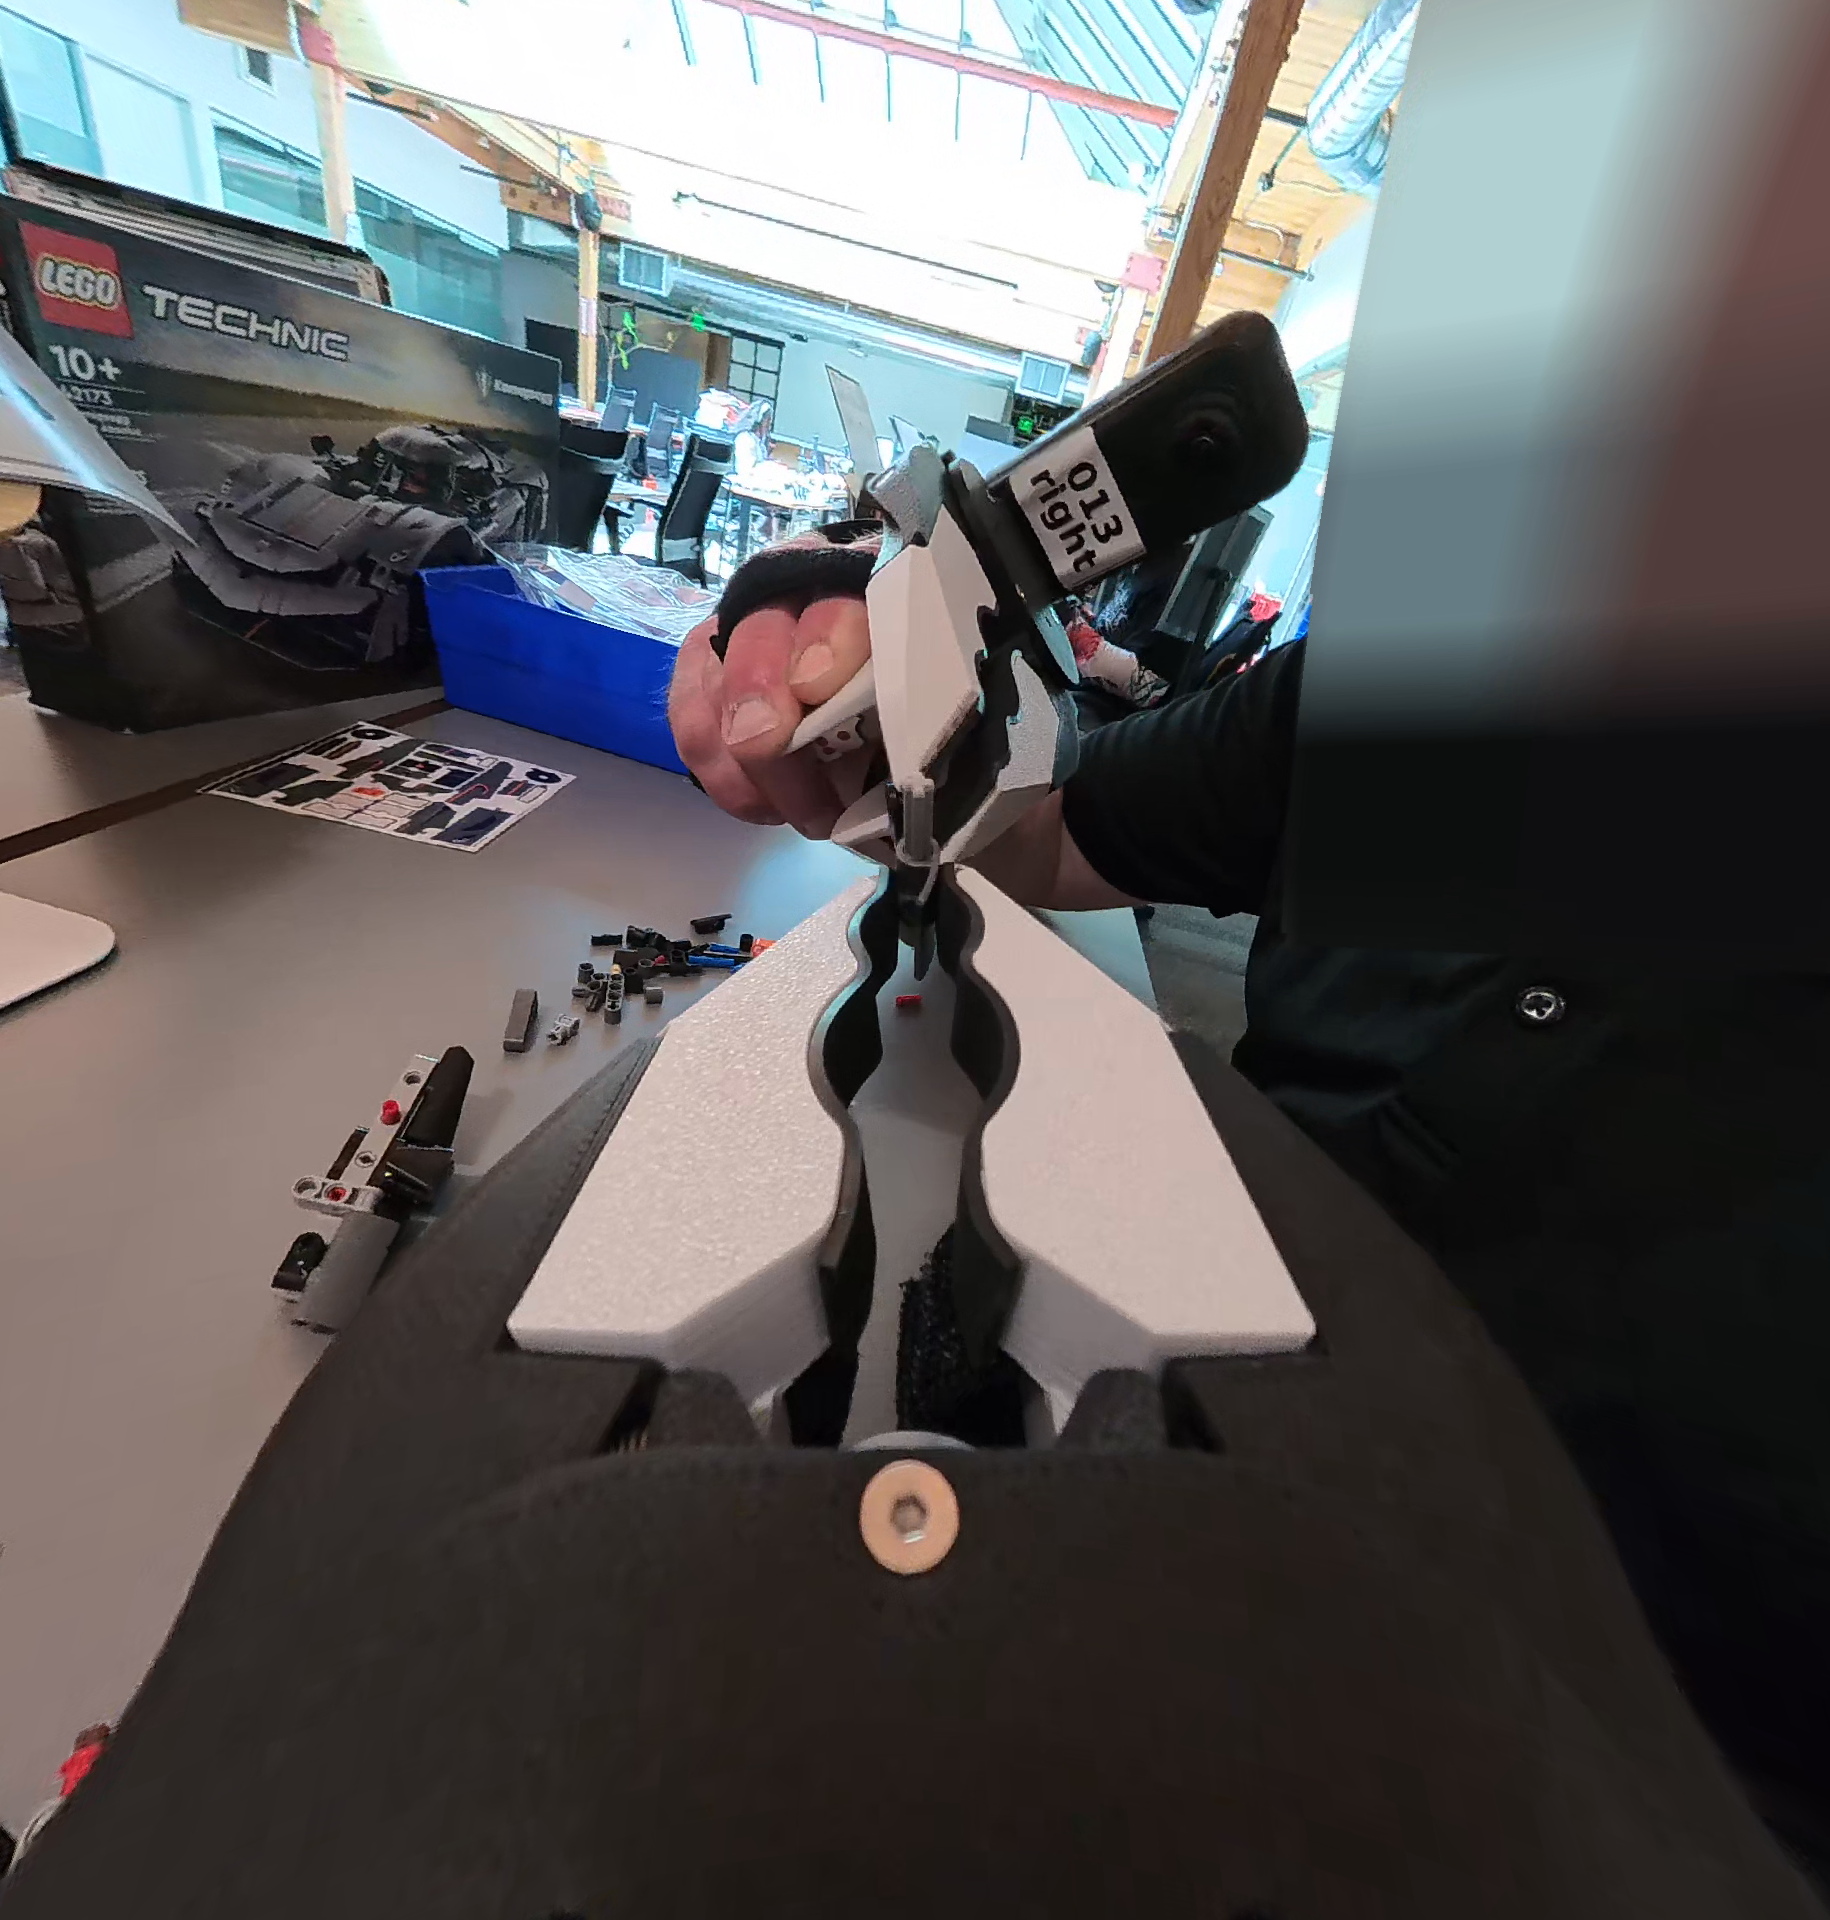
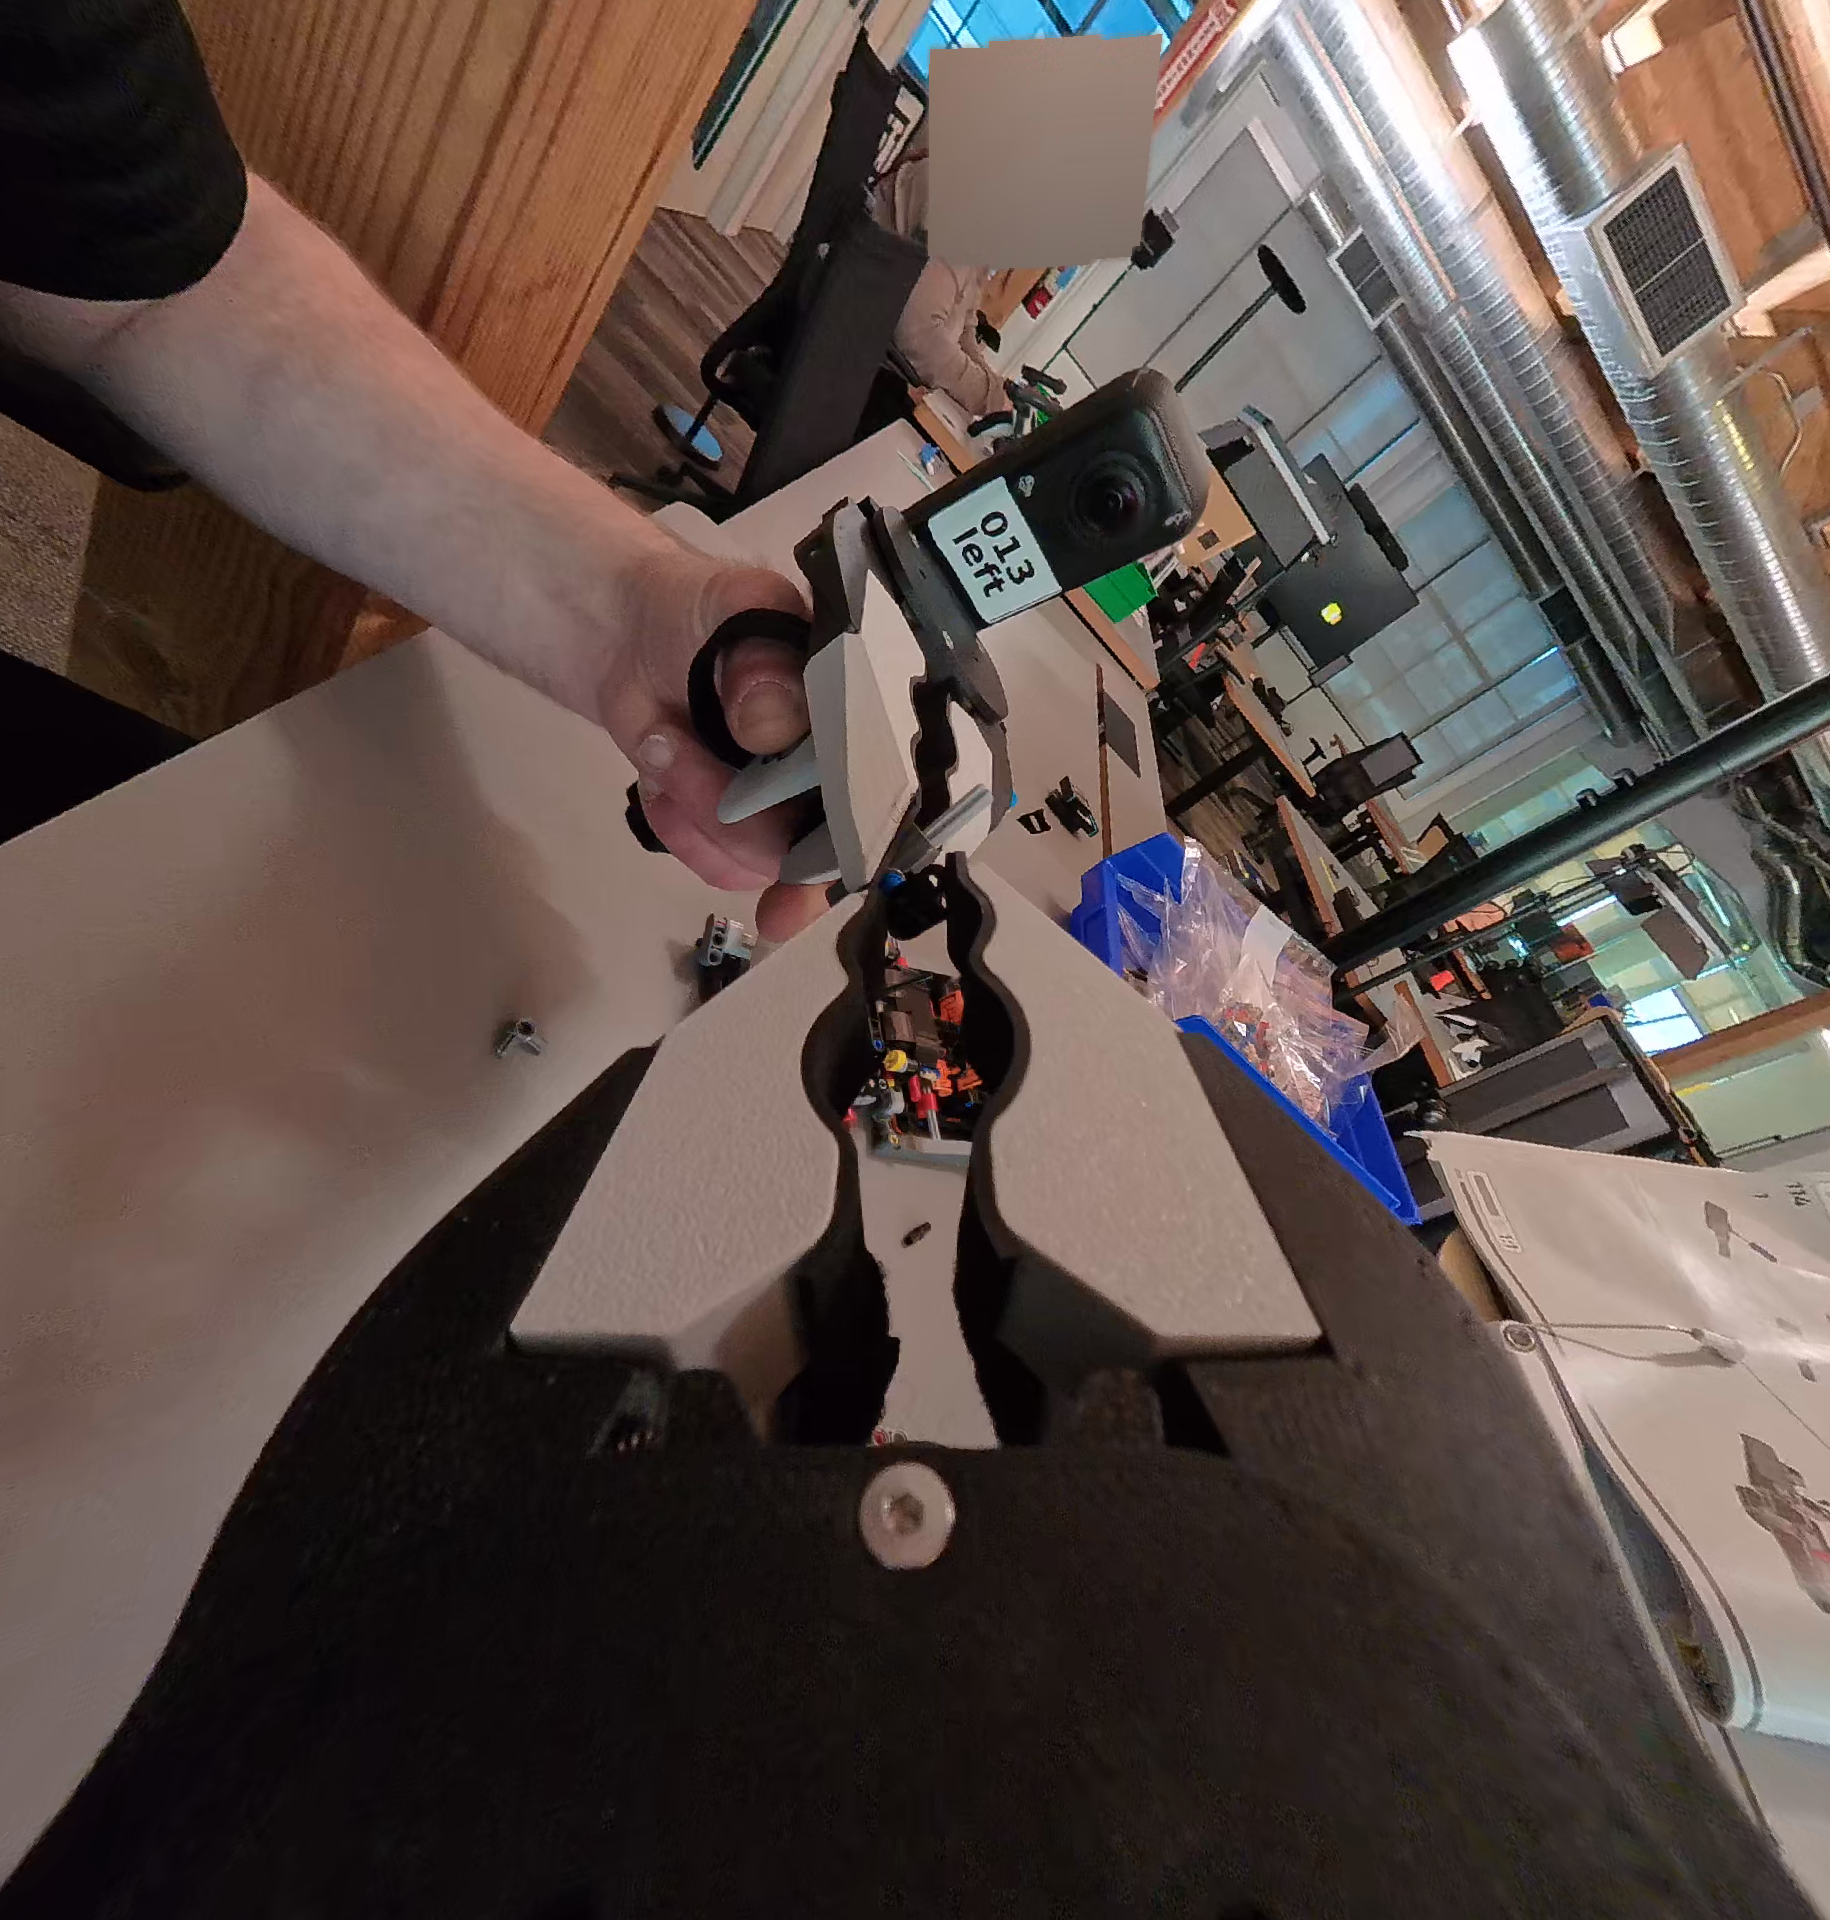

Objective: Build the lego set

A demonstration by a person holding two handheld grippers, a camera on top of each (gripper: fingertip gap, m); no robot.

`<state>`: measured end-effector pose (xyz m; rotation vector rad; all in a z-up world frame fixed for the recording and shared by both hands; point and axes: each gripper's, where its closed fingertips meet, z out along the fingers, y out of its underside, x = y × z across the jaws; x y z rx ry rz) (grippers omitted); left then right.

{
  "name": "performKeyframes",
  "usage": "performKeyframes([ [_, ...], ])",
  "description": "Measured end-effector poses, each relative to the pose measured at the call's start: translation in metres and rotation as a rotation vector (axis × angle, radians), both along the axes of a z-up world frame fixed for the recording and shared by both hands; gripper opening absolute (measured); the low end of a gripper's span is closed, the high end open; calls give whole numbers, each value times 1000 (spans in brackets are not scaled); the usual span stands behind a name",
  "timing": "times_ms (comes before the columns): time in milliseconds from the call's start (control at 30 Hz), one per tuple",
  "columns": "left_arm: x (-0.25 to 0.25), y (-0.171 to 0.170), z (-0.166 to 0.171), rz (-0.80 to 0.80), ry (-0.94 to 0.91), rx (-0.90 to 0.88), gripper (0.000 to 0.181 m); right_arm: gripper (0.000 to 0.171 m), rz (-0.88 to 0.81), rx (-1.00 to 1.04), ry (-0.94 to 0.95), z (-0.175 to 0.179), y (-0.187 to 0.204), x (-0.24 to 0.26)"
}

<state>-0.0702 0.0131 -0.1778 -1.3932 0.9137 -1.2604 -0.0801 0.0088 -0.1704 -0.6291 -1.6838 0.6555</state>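
Tip to tip above the pale grey table [image 1: 215, 987], both tools on the same small job. Left gripper [image 1: 916, 906] narrowed almost to touching at the tips, seemingly pinching a small black lego connector [image 2: 919, 902] with a blue peg at one side. Right gripper [image 2: 916, 896] likewise nearly closed. From the left wrist view, seen clamping a short grey lego pin [image 1: 912, 826] just beyond the left tips; exactly which tool carries which piece is hard to settle, since the parts meet right at the pinch. Long axis of the pin roughly upright in that view, in line with the right gripper's fingers and aimed down into the left tips — so probably a straight push along that axis, neither hand nearer than the other. Risk of the pin cocking sideways if the two axes drift apart. Well off to the left: a part-built grey-and-black lego subassembly [image 1: 381, 1174], a scatter of loose small black and grey parts [image 1: 662, 961], a printed white sticker sheet [image 1: 391, 784], a blue plastic bin [image 1: 547, 655] of clear bags. Behind, a black cardboard set box [image 1: 267, 416] with a red square logo, white lettering and an age mark; white printed labels on both gripper cameras — wording left unrepeated.
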Motion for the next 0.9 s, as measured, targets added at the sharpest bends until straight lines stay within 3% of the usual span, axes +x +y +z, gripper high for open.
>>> performKeyframes([
  [900, 2, 0, -1, 86, 195, 219, 5, 8, 52, -147, -25, 2, -3, 1],
])
